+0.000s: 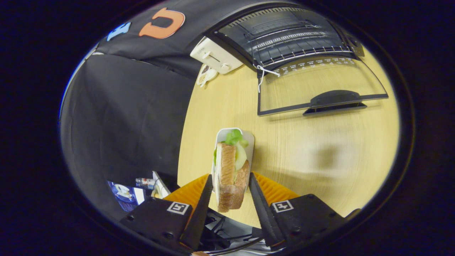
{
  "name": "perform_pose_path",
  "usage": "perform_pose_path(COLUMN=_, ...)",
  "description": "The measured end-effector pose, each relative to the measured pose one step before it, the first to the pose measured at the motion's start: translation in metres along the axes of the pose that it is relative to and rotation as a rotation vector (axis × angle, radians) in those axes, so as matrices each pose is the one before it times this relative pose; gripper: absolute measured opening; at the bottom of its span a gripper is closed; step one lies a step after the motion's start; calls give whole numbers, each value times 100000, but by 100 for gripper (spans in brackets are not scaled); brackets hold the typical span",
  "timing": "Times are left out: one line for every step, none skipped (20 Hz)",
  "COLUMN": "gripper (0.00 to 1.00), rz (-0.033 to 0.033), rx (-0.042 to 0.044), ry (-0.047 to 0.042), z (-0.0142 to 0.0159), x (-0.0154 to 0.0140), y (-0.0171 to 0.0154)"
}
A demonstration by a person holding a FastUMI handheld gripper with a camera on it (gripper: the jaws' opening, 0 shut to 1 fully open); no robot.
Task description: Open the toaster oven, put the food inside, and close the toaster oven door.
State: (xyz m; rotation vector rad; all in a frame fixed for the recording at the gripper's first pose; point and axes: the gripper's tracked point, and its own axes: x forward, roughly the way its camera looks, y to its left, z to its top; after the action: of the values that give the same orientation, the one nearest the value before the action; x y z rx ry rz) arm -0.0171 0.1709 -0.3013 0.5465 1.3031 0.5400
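**Mia:** Where is the sandwich (231, 170)?

**Ben:** It sits right between the two fingers of the gripper (230, 183). One finger is on each side of it. The bread end is down near the fingers, and the green leaves stick out at the far end.

**Mia:** Do the fingers pinch it?

**Ben:** The fingers are a little way apart, about as wide as the sandwich. Both look like they touch its brown sides. It is hard to tell how hard they press.

**Mia:** What is under the sandwich?

**Ben:** A small white tray (249, 140). The sandwich stands on its edge in it. The tray pokes out past the fingers with the sandwich.

**Mia:** Is it on the table (312, 156)?

**Ben:** The light wood table is below it. Nobody could say from here if the tray rests on the wood or hangs above it.

**Mia:** And the toaster oven (284, 35)?

**Ben:** It is far beyond the fingers, at the back of the table. Its glass door (320, 87) is open and folded down flat. The dark handle (336, 101) is at the near edge of the door. The wire rack (302, 51) shows inside.

**Mia:** Is the sandwich near it?

**Ben:** No, it is well apart from the door. Bare table lies between them.

**Mia:** What else is there?

**Ben:** A white toaster (215, 55) stands just beside the oven, by the black cloth wall.
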Motion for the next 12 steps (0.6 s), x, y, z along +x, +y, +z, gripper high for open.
perform_pose_path(gripper=68, rz=200, rx=430, ry=6, z=121, x=56, y=-5)
perform_pose_path(gripper=65, rz=1066, rx=64, ry=1059, z=-262, x=34, y=120)
perform_pose_path(gripper=60, rz=1038, rx=-428, ry=1637, z=-169, x=12, y=145)
perform_pose_path(gripper=56, rz=1423, rx=19, ry=1182, z=-204, x=69, y=205)
perform_pose_path(gripper=49, rz=686, rx=1619, ry=356, z=62, x=145, y=-55)
perform_pose_path(gripper=47, rz=564, rx=1057, ry=66, z=71, x=84, y=0)
perform_pose_path(gripper=46, rz=691, rx=317, ry=217, z=91, x=-56, y=3)
perform_pose_path(gripper=45, rz=614, rx=86, ry=338, z=66, x=-13, y=-6)
perform_pose_path(gripper=44, rz=635, rx=16, ry=84, z=-40, x=-38, y=97)
perform_pose_path(gripper=43, rz=492, rx=-315, ry=114, z=-64, x=-56, y=91)
perform_pose_path(gripper=41, rz=312, rx=-989, ry=130, z=98, x=-34, y=87)
perform_pose_path(gripper=41, rz=346, rx=-1177, ry=-130, z=-122, x=-222, y=99)
